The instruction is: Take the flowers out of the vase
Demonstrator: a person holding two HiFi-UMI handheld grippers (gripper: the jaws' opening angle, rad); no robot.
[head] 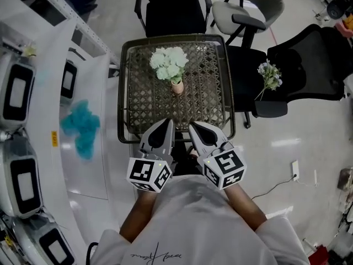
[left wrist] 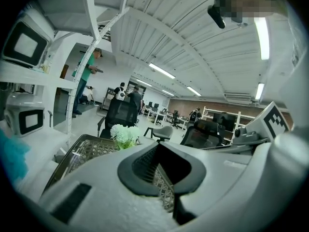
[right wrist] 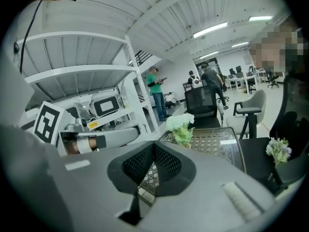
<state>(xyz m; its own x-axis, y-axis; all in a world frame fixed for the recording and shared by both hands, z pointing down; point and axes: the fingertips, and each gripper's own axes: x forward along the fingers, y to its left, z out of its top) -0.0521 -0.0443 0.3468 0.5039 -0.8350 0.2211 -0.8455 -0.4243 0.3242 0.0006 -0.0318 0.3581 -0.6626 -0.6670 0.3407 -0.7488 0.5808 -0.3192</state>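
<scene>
A small pinkish vase (head: pixel 177 86) stands upright on the wicker table (head: pixel 214 112), toward its far side, and holds a bunch of pale green-white flowers (head: pixel 170 64). The same flowers (left wrist: pixel 123 134) show ahead in the left gripper view, and the flowers (right wrist: pixel 180 124) also sit ahead in the right gripper view. My left gripper (head: pixel 167 122) and right gripper (head: pixel 193 127) hover side by side over the table's near edge, well short of the vase. Both are shut with nothing between the jaws. The left gripper (left wrist: pixel 158 147) and right gripper (right wrist: pixel 153 144) point toward the flowers.
A sprig of white and purple flowers (head: pixel 269 75) lies on a black office chair (head: pixel 309 70) to the right of the table. A black chair (head: pixel 172 7) and a grey chair (head: pixel 248 10) stand behind it. A white bench (head: pixel 33 148) with machines and a teal cloth (head: pixel 81 127) runs along the left.
</scene>
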